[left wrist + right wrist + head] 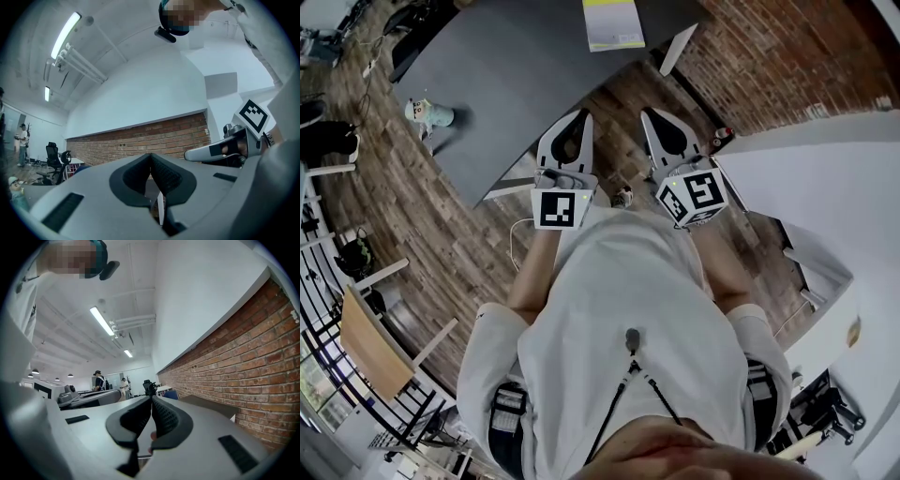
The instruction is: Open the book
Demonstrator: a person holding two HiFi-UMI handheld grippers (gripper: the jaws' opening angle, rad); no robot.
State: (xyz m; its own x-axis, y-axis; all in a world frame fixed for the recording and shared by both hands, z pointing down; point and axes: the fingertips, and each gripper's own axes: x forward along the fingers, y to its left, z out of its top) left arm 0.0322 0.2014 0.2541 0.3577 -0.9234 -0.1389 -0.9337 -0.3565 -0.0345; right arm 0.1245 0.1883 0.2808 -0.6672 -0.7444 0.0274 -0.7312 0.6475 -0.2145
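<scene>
The book point(612, 23), pale with a yellow-green band across its top, lies closed at the far end of the dark grey table point(516, 66). My left gripper point(581, 114) and right gripper point(647, 112) are side by side in front of my chest, over the wooden floor and short of the table's near edge. Both point toward the table and both are shut with nothing between the tips. In the left gripper view the jaws point(150, 155) meet at a point, with the brick wall beyond. The right gripper view shows its pads point(151, 398) also touching.
A small figurine point(427, 112) stands on the floor left of the table. A white table leg point(677, 49) slants near the book. A white desk point(825, 187) fills the right side and a wooden chair point(370, 342) stands at the lower left. People stand far off point(98, 380).
</scene>
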